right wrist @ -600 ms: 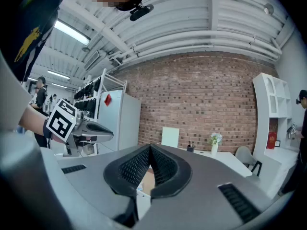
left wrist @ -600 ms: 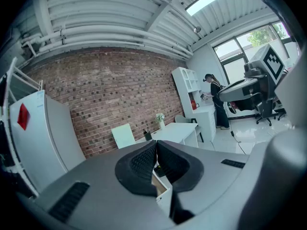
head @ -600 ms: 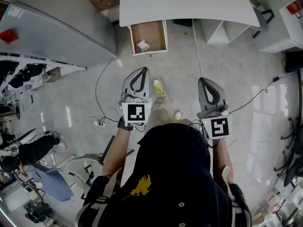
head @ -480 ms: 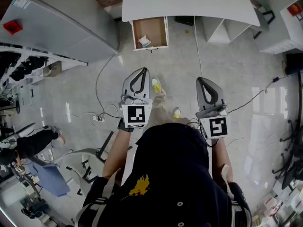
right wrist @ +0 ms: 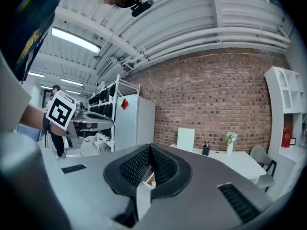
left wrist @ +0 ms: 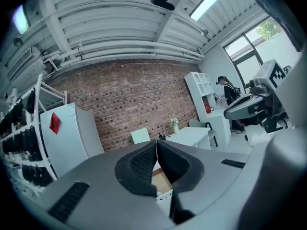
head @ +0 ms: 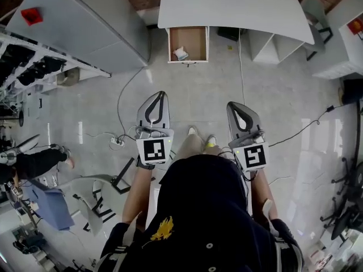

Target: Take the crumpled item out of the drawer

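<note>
Head view: crumpled item point(head: 181, 53) sits in the open drawer point(head: 193, 38) under the white table point(head: 227, 7), well ahead | left gripper point(head: 160, 95) + right gripper point(head: 232, 105) fingers pressed together, empty | guessing they're closed because nothing's in reach yet

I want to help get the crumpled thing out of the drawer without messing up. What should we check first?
1. Drawer open: ok.
2. Crumpled item visible inside, near the front: ok.
3. Left gripper empty: ok, jaws together on nothing.
4. Right gripper empty: ok, jaws together on nothing.
5. Jaws open for grabbing: not ok, both shut.
6. Close enough to reach: not ok, a stretch of floor lies between both grippers and the drawer.
</note>
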`<action>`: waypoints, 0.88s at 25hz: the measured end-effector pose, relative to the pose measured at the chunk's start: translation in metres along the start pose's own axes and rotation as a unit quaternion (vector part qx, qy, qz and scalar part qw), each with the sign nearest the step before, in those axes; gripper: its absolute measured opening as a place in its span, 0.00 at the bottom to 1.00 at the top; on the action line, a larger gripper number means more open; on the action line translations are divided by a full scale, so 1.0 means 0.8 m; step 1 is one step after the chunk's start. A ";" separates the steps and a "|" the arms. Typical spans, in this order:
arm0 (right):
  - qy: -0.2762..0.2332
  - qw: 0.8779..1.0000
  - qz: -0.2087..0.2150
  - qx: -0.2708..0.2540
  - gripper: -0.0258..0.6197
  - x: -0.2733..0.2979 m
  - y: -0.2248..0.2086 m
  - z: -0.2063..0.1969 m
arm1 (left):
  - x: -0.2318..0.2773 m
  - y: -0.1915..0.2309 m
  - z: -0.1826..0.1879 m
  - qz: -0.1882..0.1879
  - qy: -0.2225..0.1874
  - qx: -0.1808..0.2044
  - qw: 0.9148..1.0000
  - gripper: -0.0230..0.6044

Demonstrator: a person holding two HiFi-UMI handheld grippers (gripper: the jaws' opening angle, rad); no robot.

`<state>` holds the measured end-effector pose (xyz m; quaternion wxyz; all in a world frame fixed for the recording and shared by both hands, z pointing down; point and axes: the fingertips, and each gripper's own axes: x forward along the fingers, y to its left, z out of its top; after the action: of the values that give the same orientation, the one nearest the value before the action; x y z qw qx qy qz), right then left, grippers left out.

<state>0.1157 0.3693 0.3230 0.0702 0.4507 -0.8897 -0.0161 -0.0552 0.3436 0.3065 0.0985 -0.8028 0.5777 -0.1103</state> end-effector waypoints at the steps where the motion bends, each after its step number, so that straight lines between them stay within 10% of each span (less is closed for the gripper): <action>1: 0.003 1.000 0.003 -0.006 0.08 0.011 0.006 0.000 | -0.002 0.009 -0.008 0.004 0.005 0.000 1.000 0.07; 6: 0.014 0.999 0.021 -0.033 0.08 0.076 0.031 0.007 | 0.013 0.062 -0.057 0.006 0.026 -0.033 0.999 0.07; 9: 0.027 0.999 0.008 -0.038 0.08 0.123 0.027 0.004 | 0.049 0.096 -0.086 -0.009 0.026 -0.040 0.999 0.39; 15: 0.058 0.997 -0.053 -0.008 0.08 0.226 -0.017 0.011 | 0.166 0.173 -0.121 -0.051 0.016 -0.055 0.997 0.65; 22: 0.094 0.991 -0.097 0.024 0.08 0.340 -0.038 0.003 | 0.276 0.236 -0.180 -0.133 0.041 -0.036 0.990 0.70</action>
<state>-0.0188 0.1325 0.3481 0.1403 0.5364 -0.8312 0.0411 -0.1999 0.0702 0.4041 0.0306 -0.8701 0.4731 -0.1346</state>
